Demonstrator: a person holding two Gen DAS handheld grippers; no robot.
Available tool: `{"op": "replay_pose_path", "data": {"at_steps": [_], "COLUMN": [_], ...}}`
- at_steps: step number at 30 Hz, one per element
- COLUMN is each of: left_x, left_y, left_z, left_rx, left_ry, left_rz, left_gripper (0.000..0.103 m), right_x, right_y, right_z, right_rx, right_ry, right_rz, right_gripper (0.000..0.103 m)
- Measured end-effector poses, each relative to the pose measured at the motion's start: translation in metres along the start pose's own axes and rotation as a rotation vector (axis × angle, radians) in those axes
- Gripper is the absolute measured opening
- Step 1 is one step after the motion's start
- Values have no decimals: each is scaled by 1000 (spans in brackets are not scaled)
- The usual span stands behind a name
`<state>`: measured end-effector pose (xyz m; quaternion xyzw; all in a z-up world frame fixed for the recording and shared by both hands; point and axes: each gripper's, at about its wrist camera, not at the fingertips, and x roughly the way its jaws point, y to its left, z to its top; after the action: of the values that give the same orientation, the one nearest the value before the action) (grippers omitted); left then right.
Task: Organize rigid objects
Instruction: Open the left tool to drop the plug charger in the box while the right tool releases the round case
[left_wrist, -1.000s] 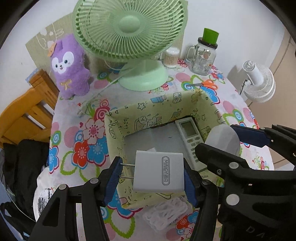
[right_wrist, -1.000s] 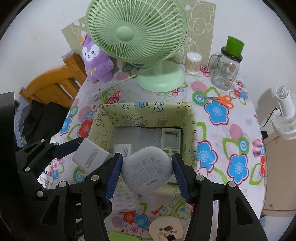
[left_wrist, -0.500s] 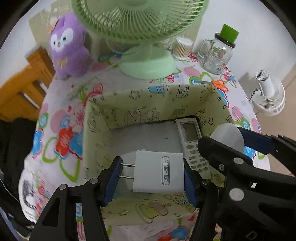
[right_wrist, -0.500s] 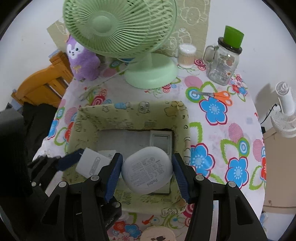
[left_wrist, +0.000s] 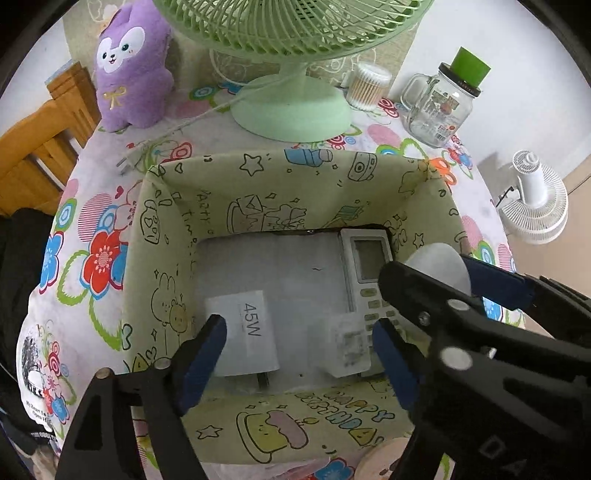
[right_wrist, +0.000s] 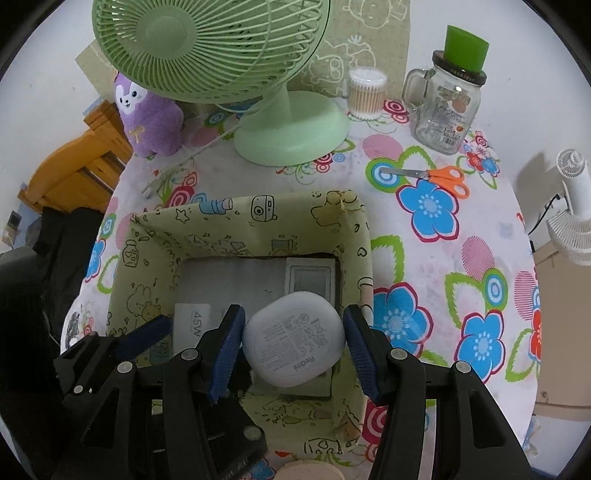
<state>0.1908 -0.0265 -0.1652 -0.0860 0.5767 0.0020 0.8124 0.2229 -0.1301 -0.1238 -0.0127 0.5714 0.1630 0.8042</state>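
Observation:
A yellow-green patterned box (left_wrist: 295, 173) (right_wrist: 236, 225) stands open on the flowered table. Inside lie a white 45W charger (left_wrist: 247, 332) (right_wrist: 192, 325), a remote control (left_wrist: 365, 269) (right_wrist: 310, 275) and the white plug adapter (left_wrist: 347, 347), blurred, between my left fingers. My left gripper (left_wrist: 299, 343) is open above the box floor and holds nothing. My right gripper (right_wrist: 293, 339) is shut on a white oval Redmi earbud case (right_wrist: 293, 343) (left_wrist: 439, 264) over the box's right side.
A green desk fan (right_wrist: 288, 125), a purple plush toy (left_wrist: 129, 70), a cotton swab tub (right_wrist: 367, 92), a glass mug jar with a green lid (right_wrist: 447, 107) and orange scissors (right_wrist: 439, 177) stand behind the box. A wooden chair (left_wrist: 33, 147) is at left, a small white fan (left_wrist: 535, 206) at right.
My left gripper opened and dropped the white plug adapter into the box. Both grippers moved forward over the box; the right still holds the earbud case.

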Motion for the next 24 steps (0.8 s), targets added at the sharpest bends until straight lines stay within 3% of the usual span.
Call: {"op": "replay_pose_path", "data": {"at_steps": [6, 10, 17, 24], "left_x": [-12, -16, -17, -18], "left_y": [0, 3, 13, 11], "left_z": [0, 0, 2, -2], "left_rx": [43, 50, 43, 106], "left_ry": [-29, -23, 2, 17], "left_rz": [57, 53, 76, 83], "left_gripper": [91, 95, 95, 93], "right_x": [3, 8, 18, 23], "right_y": [4, 9, 20, 25], "right_z": [2, 4, 8, 3], "right_rx": [-5, -3, -13, -37], "right_ry": [0, 6, 27, 58], "right_rz": [9, 24, 61, 67], "right_gripper": [58, 58, 59, 59]}}
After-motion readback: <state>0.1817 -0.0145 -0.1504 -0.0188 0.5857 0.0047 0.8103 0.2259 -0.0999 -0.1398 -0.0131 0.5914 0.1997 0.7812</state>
